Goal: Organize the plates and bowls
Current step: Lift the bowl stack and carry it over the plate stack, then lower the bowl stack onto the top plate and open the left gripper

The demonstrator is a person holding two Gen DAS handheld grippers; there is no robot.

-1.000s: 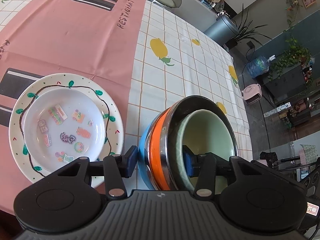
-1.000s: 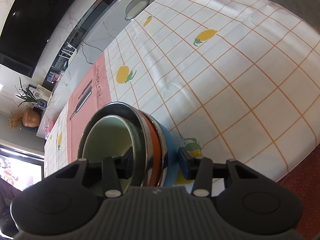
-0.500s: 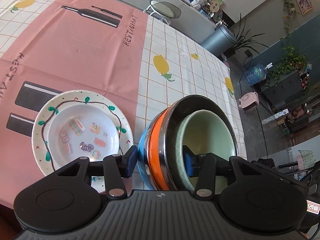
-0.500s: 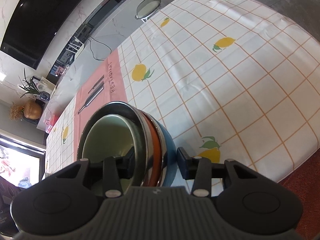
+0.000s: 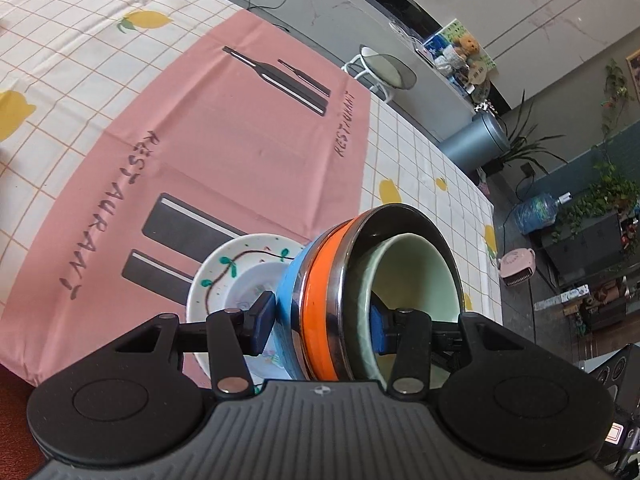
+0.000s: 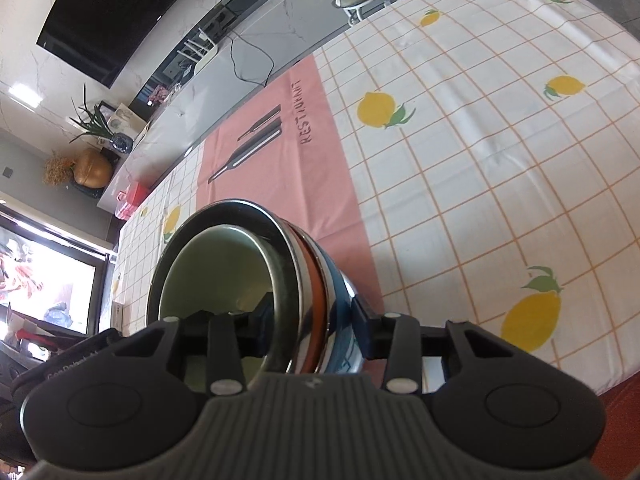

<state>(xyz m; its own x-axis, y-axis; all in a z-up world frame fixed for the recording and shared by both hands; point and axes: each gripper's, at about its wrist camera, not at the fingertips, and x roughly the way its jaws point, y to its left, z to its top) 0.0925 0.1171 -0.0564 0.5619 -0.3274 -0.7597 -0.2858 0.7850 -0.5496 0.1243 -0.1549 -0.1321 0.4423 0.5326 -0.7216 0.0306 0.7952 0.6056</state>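
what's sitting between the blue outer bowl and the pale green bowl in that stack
An orange bowl with a steel rim sits between the blue bowl and green bowl, clearest in the left wrist view.

text: "RESTAURANT" | on: pink cloth (image 5: pixel 248 152) | printed twice

Blue, orange, steel bowls (image 5: pixel 320 276); pale-green, perhaps, innermost bowl (image 5: pixel 416 272).

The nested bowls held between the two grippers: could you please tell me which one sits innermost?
The pale green bowl sits innermost; the steel-rimmed orange bowl wraps around it, and the light blue bowl is outermost.
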